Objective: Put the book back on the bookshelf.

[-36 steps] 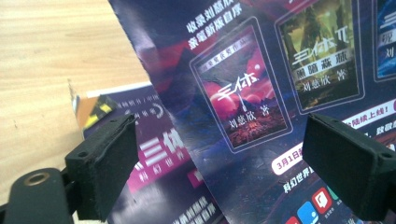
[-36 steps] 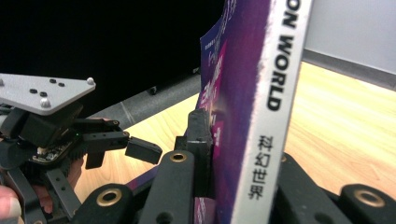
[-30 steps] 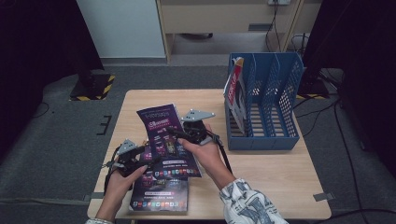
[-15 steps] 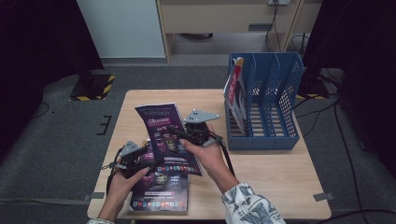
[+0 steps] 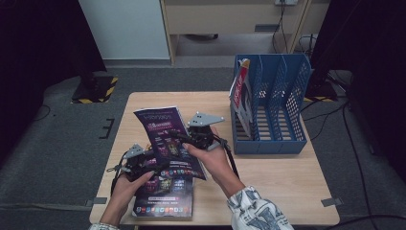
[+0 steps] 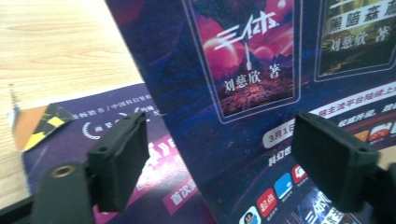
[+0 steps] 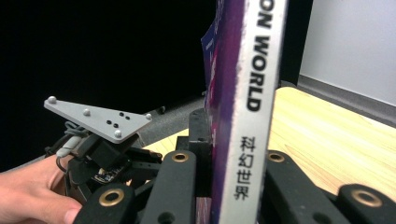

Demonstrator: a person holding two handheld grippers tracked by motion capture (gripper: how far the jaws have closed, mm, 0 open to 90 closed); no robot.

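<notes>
**Magazine lifted off the stack, pinched at the spine**

Right gripper [image 5: 187, 140] clamped shut on the spine of a purple magazine [image 5: 165, 139]; pads pressed tight against both covers, as seen along the jaws in the right gripper view; spine [image 7: 247, 93] stood upright there, printed "…ON WORLD" in black capitals with Chinese characters below. Left gripper [image 5: 143, 165] held apart from the sheet, jaws fairly wide and lately narrowing, nothing pinched; cover [image 6: 261, 93] spread just beyond the pads [image 6: 119, 163], not between them.

Held magazine tilted up off the table [image 5: 287, 187], long axis running from the near edge away toward the far left; lower corner nearest the left gripper, spine side nearest the right. Beneath it, a second magazine [image 5: 163, 203] flat on the table near the front edge. Blue file rack [image 5: 273, 139] well to the right of the right gripper, a red-and-white magazine [image 5: 239, 91] standing in its left slot; judged the likely destination, right hand nearer by far.

Readable on the cover: book titles and an author's name in white Chinese characters, a pink date strip, small app icons.
</notes>
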